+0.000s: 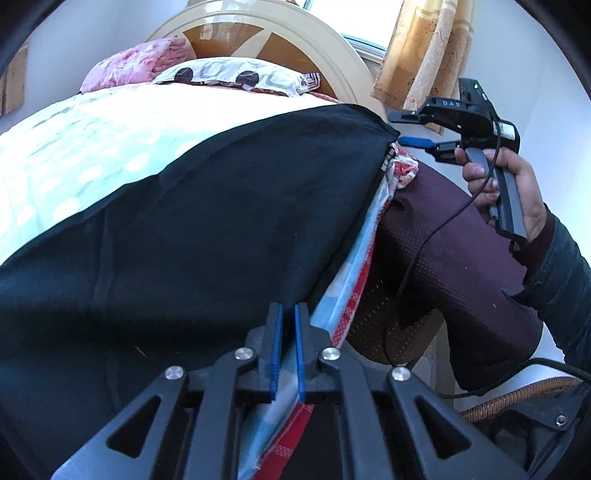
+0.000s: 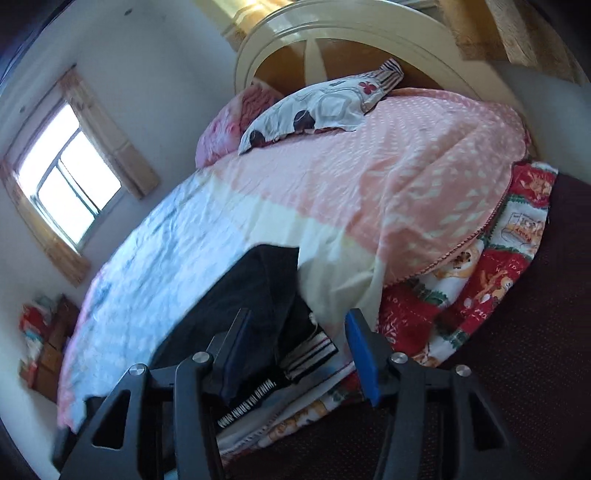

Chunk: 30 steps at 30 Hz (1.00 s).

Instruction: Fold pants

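Observation:
Black pants [image 1: 192, 229] lie spread across the bed, reaching to its right edge. My left gripper [image 1: 289, 314] is low at the near edge of the pants, its blue pads a narrow gap apart with nothing clamped between them. My right gripper [image 1: 410, 129] is open in the air just past the pants' far right corner, held by a hand. In the right wrist view the right gripper [image 2: 299, 325] is open above the pants' waistband end [image 2: 258, 295], where a striped label [image 2: 314, 354] shows.
The bed carries a pale blue and pink quilt [image 2: 332, 192], with pillows [image 2: 317, 107] at the round headboard [image 1: 258, 33]. A red patterned blanket [image 2: 480, 277] hangs off the bed edge. The person's maroon-trousered leg [image 1: 461, 251] is beside the bed. A curtain [image 1: 424, 55] hangs at the window.

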### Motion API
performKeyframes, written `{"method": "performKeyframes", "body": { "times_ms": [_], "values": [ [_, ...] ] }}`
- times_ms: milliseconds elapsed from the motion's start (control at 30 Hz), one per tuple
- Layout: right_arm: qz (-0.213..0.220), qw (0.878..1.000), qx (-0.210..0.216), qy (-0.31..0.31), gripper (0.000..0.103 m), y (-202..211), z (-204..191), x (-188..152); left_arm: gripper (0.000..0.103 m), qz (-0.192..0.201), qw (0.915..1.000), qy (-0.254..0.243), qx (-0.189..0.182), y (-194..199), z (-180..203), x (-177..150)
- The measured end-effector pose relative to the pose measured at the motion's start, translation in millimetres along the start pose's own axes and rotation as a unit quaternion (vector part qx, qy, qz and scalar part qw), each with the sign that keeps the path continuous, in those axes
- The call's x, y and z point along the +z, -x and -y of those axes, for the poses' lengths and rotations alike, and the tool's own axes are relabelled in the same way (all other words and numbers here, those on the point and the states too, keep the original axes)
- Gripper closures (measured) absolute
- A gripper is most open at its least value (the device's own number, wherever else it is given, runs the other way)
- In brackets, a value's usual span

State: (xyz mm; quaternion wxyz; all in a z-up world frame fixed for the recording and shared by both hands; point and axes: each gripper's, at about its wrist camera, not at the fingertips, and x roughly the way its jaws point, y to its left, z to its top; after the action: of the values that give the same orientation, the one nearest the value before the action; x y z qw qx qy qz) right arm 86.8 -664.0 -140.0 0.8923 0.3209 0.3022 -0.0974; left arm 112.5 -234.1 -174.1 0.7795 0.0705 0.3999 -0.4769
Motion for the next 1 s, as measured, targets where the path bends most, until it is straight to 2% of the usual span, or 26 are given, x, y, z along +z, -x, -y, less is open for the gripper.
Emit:
{"method": "performKeyframes", "body": {
  "times_ms": [67, 133, 167, 200, 233, 267, 367, 500, 567, 633, 667, 700, 767, 867, 933, 1000],
  "values": [
    [-0.017, 1.000, 0.023, -0.013, 0.050, -7.0, 2.8, -1.8, 0.096, 0.005, 1.0000, 0.001, -0.001, -0.4, -1.6, -0.2],
    [-0.030, 0.999, 0.018, -0.016, 0.055, -16.6, 2.6, -4.8, 0.096, 0.005, 1.0000, 0.002, -0.002, 0.1, -1.9, -1.2],
    [-0.028, 0.999, 0.010, -0.015, 0.078, -17.8, 2.6, -5.4, 0.096, 0.005, 1.0000, 0.001, -0.003, 0.2, -1.8, -0.7],
    [-0.025, 1.000, 0.008, -0.010, 0.087, -17.2, 0.7, -6.5, 0.096, 0.005, 1.0000, -0.001, -0.003, 0.6, -2.4, 0.1],
    [-0.019, 1.000, 0.010, -0.005, 0.087, -14.6, -1.5, -6.6, 0.096, 0.004, 1.0000, -0.003, -0.004, 1.2, -2.5, 0.1],
    [-0.011, 1.000, 0.013, 0.003, 0.092, -9.7, -5.7, -7.1, 0.096, 0.003, 1.0000, -0.007, -0.007, 2.1, -2.1, -0.1],
    [0.000, 0.999, 0.015, 0.028, 0.093, 4.9, -14.0, -11.8, 0.096, 0.001, 0.9998, -0.015, -0.010, 5.1, -2.0, -3.2],
    [-0.018, 0.999, -0.022, 0.029, 0.093, -6.6, 1.1, -16.8, 0.096, -0.001, 0.9998, -0.010, -0.018, 3.2, -4.1, -3.5],
    [-0.036, 0.999, -0.024, 0.021, 0.092, -17.2, 6.7, -19.0, 0.096, 0.000, 0.9998, -0.009, -0.020, 4.6, -4.4, -3.2],
    [-0.028, 0.998, -0.052, 0.032, 0.079, -16.6, 4.3, -18.6, 0.096, 0.002, 0.9998, -0.003, -0.021, 8.2, -5.5, -2.2],
    [-0.021, 0.997, -0.071, 0.036, 0.061, -13.8, 3.1, -17.3, 0.096, 0.005, 0.9997, 0.001, -0.025, 10.9, -6.8, -1.3],
    [-0.010, 0.996, -0.084, 0.039, 0.053, -8.1, 2.6, -14.7, 0.096, 0.007, 0.9996, 0.003, -0.027, 12.2, -6.9, -1.1],
    [0.014, 0.996, -0.083, 0.032, 0.053, 5.2, 2.5, -6.4, 0.096, 0.011, 0.9995, 0.007, -0.028, 16.0, -7.3, -1.0],
    [0.054, 0.995, -0.062, 0.055, 0.053, 26.5, -11.1, 14.3, 0.096, 0.022, 0.9992, -0.001, -0.033, 21.5, -3.1, -0.7],
    [0.045, 0.996, -0.035, 0.065, 0.053, 24.5, -20.3, 33.4, 0.096, 0.029, 0.9991, -0.005, -0.029, 22.6, -1.3, 0.6],
    [0.003, 0.998, -0.009, 0.061, 0.053, 6.4, -23.5, 54.9, 0.096, 0.035, 0.9992, -0.009, -0.019, 23.1, -1.3, 2.7]
  ]
}}
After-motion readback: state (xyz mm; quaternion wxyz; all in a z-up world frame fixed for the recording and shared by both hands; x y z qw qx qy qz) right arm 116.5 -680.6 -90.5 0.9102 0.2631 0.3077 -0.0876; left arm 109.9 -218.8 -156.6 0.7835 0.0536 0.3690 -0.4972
